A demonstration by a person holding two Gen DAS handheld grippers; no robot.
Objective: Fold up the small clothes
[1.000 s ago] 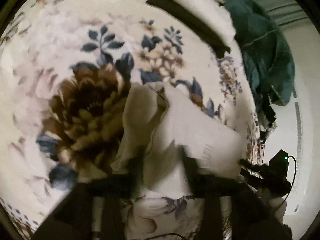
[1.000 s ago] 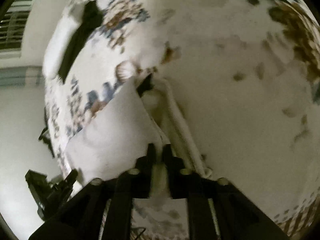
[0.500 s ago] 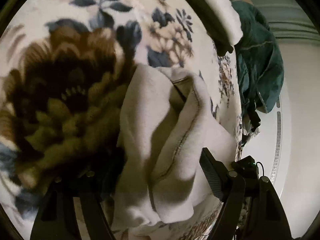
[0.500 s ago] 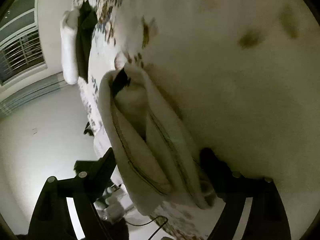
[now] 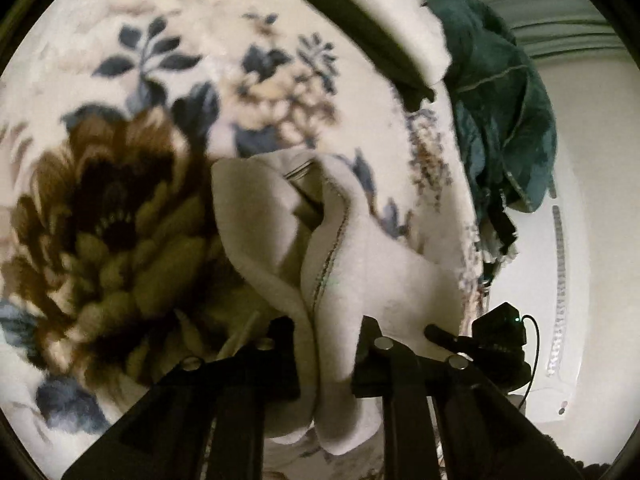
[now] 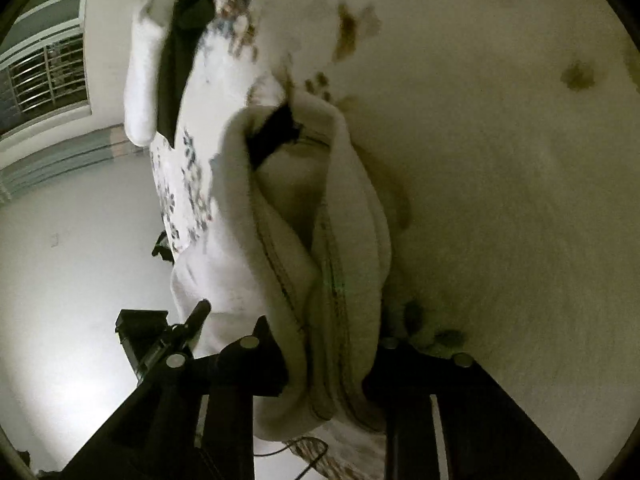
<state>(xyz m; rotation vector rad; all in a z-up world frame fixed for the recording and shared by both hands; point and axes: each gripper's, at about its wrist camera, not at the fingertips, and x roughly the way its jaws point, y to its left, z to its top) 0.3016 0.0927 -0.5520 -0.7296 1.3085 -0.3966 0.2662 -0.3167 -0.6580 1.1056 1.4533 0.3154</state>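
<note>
- Left gripper [image 5: 326, 354]: black two-finger tongs entering from the bottom of the left wrist view. The jaws stand at a moderate gap with bunched cloth filling the space between them; the cloth touches both fingers, so it is gripped here.
- Right gripper [image 6: 326, 368]: black tongs at the bottom of the right wrist view, jaws likewise set on either side of a thick roll of the same cloth, which presses against both fingers and hangs below them.
- Task item: a small cream-white fleece garment with dark stitched seams [image 5: 320, 248], folded lengthwise into a loose bundle. It lies on the bed surface and runs away from the tongs, its far end open and showing a darker inner layer. In the right wrist view the same garment [image 6: 304, 240] shows several stacked hemmed edges, with a black patch at its far opening.
- Support: a plush floral blanket, cream with brown and blue blossoms [image 5: 120, 208], beneath the garment; a large brown flower lies just beside the bundle.
- Far edge of the blanket: a folded white fluffy cloth [image 5: 384, 16] resting on a flat black cloth [image 5: 352, 36].
- Beyond those, a crumpled teal-green garment [image 5: 504, 104] hangs at the bed's edge, well apart from the bundle.
- Barred window [image 6: 44, 80] visible at upper left of the right wrist view.
</note>
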